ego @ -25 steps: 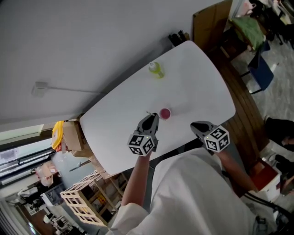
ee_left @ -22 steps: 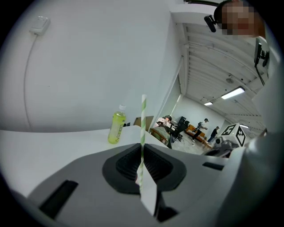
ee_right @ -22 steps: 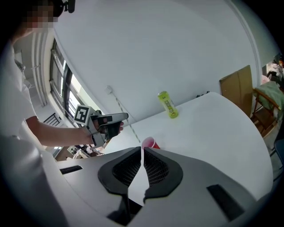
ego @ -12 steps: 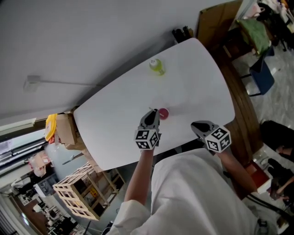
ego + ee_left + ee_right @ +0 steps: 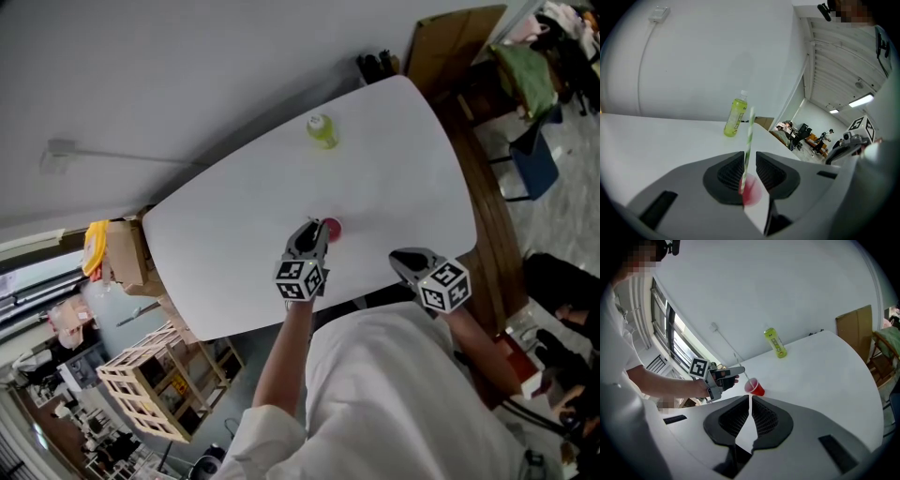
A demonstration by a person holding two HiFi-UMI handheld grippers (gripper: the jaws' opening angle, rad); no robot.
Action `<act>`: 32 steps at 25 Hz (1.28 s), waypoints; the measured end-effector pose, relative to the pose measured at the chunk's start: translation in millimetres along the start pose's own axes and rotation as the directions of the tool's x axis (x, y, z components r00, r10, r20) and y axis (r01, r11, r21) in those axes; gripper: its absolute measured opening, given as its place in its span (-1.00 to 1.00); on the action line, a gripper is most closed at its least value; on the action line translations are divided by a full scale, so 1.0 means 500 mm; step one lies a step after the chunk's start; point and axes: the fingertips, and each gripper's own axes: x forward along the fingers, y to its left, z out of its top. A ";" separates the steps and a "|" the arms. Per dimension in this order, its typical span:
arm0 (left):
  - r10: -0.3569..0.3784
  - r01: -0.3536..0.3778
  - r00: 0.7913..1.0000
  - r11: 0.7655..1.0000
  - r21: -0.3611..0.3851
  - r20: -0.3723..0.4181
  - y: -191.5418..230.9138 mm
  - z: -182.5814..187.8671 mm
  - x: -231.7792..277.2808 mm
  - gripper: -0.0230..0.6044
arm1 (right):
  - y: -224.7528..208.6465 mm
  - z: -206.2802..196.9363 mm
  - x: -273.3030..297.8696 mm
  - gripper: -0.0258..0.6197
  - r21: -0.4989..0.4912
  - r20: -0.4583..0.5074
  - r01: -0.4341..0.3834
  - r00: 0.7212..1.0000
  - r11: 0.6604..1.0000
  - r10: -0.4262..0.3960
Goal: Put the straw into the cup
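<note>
While the left gripper (image 5: 750, 155) hangs over the white surface (image 5: 403, 169), its jaws are closed on a green-and-white striped straw (image 5: 749, 131), gripped partway along its length. Straw stands nearly upright, upper end above the jaws. Lower end reaches the mouth of the red cup (image 5: 752, 194), which sits directly under the jaws. Cannot tell how far the tip is inside.

Cup stands upright on the surface, near the edge closest to the person.

Right gripper (image 5: 750, 399): jaws together, nothing between them. It is held off to the right of the cup, well apart from it, near the surface edge.

Green bottle (image 5: 735, 118) stands upright at the far side of the surface, well apart from the cup.

Right gripper view shows the straw leaning slightly from the left jaws down to the cup rim.
</note>
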 end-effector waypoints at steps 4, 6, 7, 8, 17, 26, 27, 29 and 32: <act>0.002 -0.002 1.000 1.000 -0.012 -0.011 0.001 -0.011 -0.006 -0.68 | 0.002 0.010 0.003 -0.79 -0.010 0.007 -0.008 1.000 1.000 0.009; 0.006 -0.007 1.000 1.000 -0.012 -0.012 0.002 -0.013 -0.011 -0.68 | 0.003 0.015 0.006 -0.79 -0.015 0.011 -0.011 1.000 1.000 0.012; 0.009 -0.009 1.000 1.000 -0.012 -0.011 0.003 -0.014 -0.015 -0.68 | 0.004 0.017 0.007 -0.79 -0.017 0.013 -0.013 1.000 1.000 0.013; 0.010 -0.011 1.000 1.000 -0.013 -0.010 0.003 -0.013 -0.018 -0.68 | 0.006 0.018 0.008 -0.79 -0.019 0.015 -0.015 1.000 1.000 0.015; -0.002 0.002 1.000 1.000 -0.001 -0.023 -0.022 -0.018 -0.053 -0.83 | 0.027 0.005 0.017 -0.79 -0.035 -0.001 -0.052 0.999 0.998 0.052; -0.011 0.011 1.000 1.000 0.018 -0.029 -0.044 -0.030 -0.117 -0.92 | 0.067 0.013 0.027 -0.79 -0.054 0.007 -0.095 0.995 0.994 0.096; -0.015 0.016 0.999 1.000 0.018 -0.028 -0.049 -0.033 -0.125 -0.92 | 0.069 0.014 0.025 -0.79 -0.061 0.012 -0.090 0.996 0.994 0.091; -0.025 0.026 0.999 0.999 0.024 -0.026 -0.054 -0.037 -0.142 -0.92 | 0.076 0.019 0.023 -0.79 -0.073 0.030 -0.078 0.996 0.994 0.080; -0.056 0.057 0.998 0.998 0.023 -0.030 -0.059 -0.047 -0.171 -0.92 | 0.096 0.018 0.026 -0.79 -0.087 0.052 -0.060 0.997 0.994 0.065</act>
